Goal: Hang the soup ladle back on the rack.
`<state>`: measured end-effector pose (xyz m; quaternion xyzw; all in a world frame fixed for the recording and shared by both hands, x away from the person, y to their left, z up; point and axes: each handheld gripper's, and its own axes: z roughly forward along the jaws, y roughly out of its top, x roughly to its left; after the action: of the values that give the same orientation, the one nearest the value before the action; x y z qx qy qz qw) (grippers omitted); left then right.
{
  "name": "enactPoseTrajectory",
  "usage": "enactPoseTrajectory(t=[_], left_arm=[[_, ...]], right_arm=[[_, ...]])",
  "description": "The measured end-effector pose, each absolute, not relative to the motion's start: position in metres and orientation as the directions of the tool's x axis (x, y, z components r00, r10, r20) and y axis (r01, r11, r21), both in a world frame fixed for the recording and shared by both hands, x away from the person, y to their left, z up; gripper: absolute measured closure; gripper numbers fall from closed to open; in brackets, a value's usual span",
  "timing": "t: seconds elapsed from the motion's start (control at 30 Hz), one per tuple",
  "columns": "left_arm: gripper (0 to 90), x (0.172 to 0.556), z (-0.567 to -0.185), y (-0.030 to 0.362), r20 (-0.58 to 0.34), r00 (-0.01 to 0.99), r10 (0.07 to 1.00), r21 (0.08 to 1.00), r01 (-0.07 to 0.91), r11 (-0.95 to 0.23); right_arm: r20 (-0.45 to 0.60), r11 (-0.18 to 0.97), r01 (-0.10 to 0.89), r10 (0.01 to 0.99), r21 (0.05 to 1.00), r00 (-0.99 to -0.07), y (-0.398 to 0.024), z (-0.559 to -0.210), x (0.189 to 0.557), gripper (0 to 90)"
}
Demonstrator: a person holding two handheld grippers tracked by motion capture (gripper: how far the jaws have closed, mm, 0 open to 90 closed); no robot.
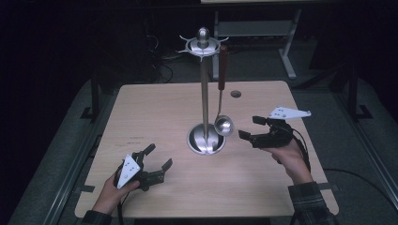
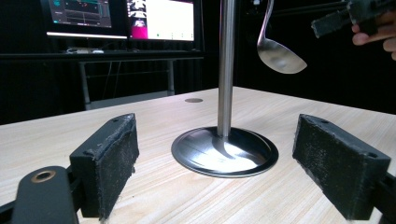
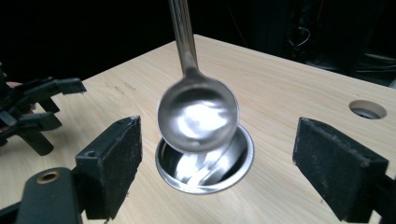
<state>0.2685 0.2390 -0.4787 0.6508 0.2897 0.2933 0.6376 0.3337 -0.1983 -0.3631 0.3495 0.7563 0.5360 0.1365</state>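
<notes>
Ladle [image 1: 224, 124]: hangs by its dark handle from a hook at the top of the stand [image 1: 204, 93], bowl low, just beside the pole and above the base's right edge; in my right gripper view the bowl [image 3: 198, 115] faces me, clear of both jaws.
Stand: steel pole on a round dished base [image 2: 224, 151], near the middle of the table [image 1: 155, 108].
My right gripper [image 1: 249, 128]: released, jaws wide apart with nothing between the pads; held level just right of the ladle bowl, pointing at it, not touching.
My left gripper [image 1: 157, 157]: released, jaws spread, nothing in them; low over the table's near left part, aimed at the base, well apart from the ladle.
Table: pale wood, a round hole [image 1: 236, 93] near its far right.
</notes>
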Motion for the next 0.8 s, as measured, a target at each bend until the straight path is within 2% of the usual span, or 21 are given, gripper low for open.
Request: enactPoseTrajectory(t=[0.3,0.8], left_arm=[[13.8,0.268,-0.479,0.239,0.011,0.660,0.751,1.000,0.004,-0.019],[13.8,0.268,-0.479,0.239,0.016,0.661,0.750,1.000,0.000,-0.022]], right_arm=[[0.169,0.144,0.370,0.701,0.918,-0.693,-0.217,-0.385,0.319,15.1],[0.169,0.151,0.431,0.767,0.889,-0.619,-0.238,-0.420,0.306,14.2]])
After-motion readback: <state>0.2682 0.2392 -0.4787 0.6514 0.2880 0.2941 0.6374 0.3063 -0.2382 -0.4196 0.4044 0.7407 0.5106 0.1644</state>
